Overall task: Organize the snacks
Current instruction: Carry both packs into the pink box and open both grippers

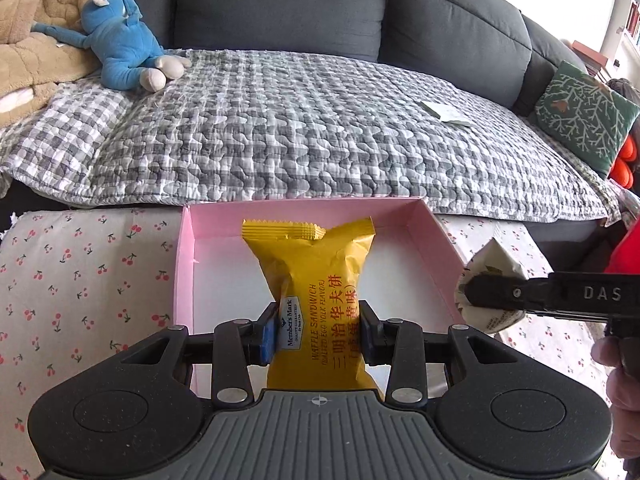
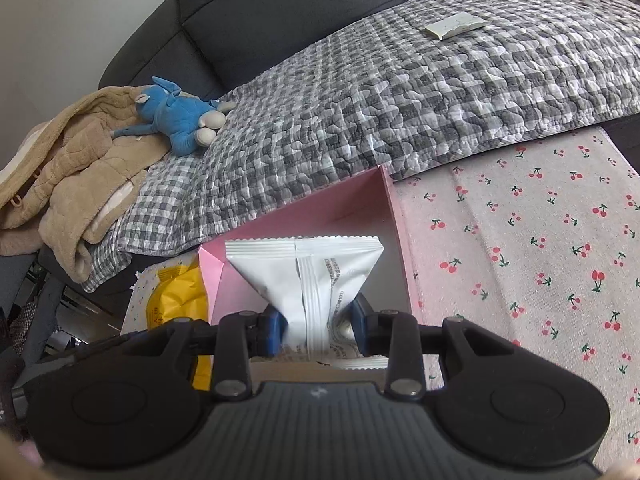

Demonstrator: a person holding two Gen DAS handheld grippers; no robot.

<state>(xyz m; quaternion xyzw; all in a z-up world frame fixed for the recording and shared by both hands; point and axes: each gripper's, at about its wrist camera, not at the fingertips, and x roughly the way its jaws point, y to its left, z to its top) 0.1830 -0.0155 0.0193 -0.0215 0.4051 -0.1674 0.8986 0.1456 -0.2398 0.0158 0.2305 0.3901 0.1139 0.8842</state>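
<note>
My left gripper (image 1: 318, 330) is shut on a yellow waffle sandwich packet (image 1: 320, 280) and holds it upright over the open pink box (image 1: 184, 280). My right gripper (image 2: 318, 328) is shut on a white snack packet (image 2: 316, 276), held over the box's right part (image 2: 396, 236). In the left wrist view the right gripper (image 1: 476, 300) and its white packet (image 1: 496, 264) show at the box's right rim. In the right wrist view the yellow packet (image 2: 176, 296) shows left of the box.
The box sits on a cherry-print cloth (image 1: 80, 280), which also shows in the right wrist view (image 2: 520, 240). Behind it is a grey sofa with a checked quilt (image 1: 300, 128), a blue plush toy (image 1: 120, 40), a beige blanket (image 2: 68, 172), a green cushion (image 1: 584, 112) and a small white packet (image 1: 446, 112).
</note>
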